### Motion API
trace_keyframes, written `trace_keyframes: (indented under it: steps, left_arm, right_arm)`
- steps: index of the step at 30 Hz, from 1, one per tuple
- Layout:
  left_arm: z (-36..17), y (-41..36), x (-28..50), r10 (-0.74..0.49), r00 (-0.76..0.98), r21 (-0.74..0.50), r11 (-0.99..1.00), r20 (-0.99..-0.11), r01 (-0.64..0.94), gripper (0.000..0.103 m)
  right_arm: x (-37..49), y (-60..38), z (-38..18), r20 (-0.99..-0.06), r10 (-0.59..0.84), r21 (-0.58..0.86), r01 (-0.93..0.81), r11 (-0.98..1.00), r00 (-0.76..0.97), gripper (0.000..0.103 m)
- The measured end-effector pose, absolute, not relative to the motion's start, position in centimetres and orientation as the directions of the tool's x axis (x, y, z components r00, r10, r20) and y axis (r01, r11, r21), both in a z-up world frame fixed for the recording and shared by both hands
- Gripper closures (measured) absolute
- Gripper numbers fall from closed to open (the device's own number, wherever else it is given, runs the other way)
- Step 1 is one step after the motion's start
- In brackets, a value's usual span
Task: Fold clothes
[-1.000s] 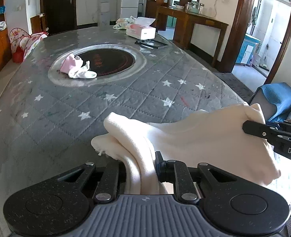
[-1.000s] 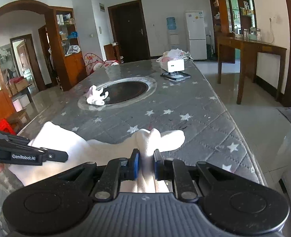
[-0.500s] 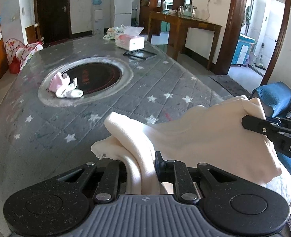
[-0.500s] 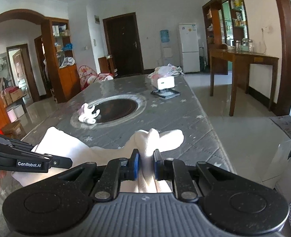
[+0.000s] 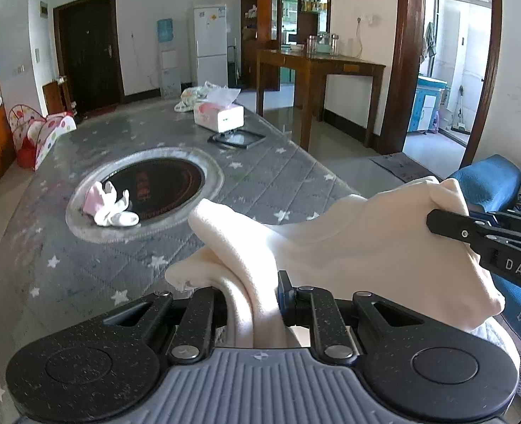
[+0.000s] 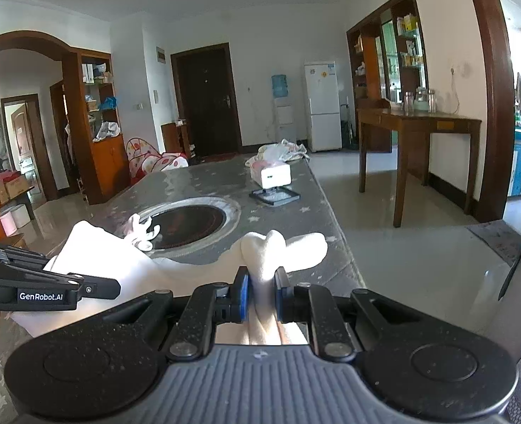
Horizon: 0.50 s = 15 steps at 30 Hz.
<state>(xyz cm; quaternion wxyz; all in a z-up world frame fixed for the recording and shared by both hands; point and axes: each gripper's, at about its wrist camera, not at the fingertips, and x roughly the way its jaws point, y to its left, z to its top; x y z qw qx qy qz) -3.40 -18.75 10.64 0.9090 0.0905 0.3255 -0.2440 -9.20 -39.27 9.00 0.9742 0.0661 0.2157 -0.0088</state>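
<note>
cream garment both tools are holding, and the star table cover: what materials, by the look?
Cream garment: looks like soft matte knit or fleece, no sheen; it bunches into thick rounded folds where the left tool and right tool pinch it. Exact fibre can't be told.
Star table cover: seems quilted padded fabric, grey with printed white stars; stitched diamond lines show.

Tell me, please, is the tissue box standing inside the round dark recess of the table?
No, the tissue box stands on the grey starred cover beyond the round recess, apart from its rim.
</note>
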Motion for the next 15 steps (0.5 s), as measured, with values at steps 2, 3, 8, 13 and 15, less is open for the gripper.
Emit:
trace_keyframes:
  steps: [2,3,8,13,15]
  left_arm:
    - [10.9,-19.0,-3.4,-0.387,0.673,0.008,0.864,-0.631,0.504,0.086]
    - [11.0,-19.1,-3.4,-0.388,0.674,0.007,0.864,-0.629,0.504,0.086]
    - [11.4,-19.6,-3.0,-0.391,0.680,0.012,0.862,-0.621,0.507,0.086]
    - [11.3,-20.2,-2.6,-0.387,0.680,0.015,0.863,-0.623,0.505,0.086]
    - [11.2,-20.4,-2.5,-0.382,0.683,0.022,0.864,-0.623,0.503,0.086]
  right_arm:
    - [-9.1,-39.4,9.2,-0.415,0.006,0.123,0.049,0.991,0.910,0.090]
    - [-9.1,-39.5,9.3,-0.412,0.003,0.121,0.051,0.991,0.911,0.090]
    - [-8.9,-40.0,9.4,-0.405,-0.011,0.116,0.063,0.991,0.914,0.090]
    - [-8.6,-40.2,9.1,-0.406,-0.018,0.107,0.067,0.992,0.914,0.090]
    - [-8.5,-39.8,8.9,-0.408,-0.020,0.098,0.065,0.993,0.913,0.090]
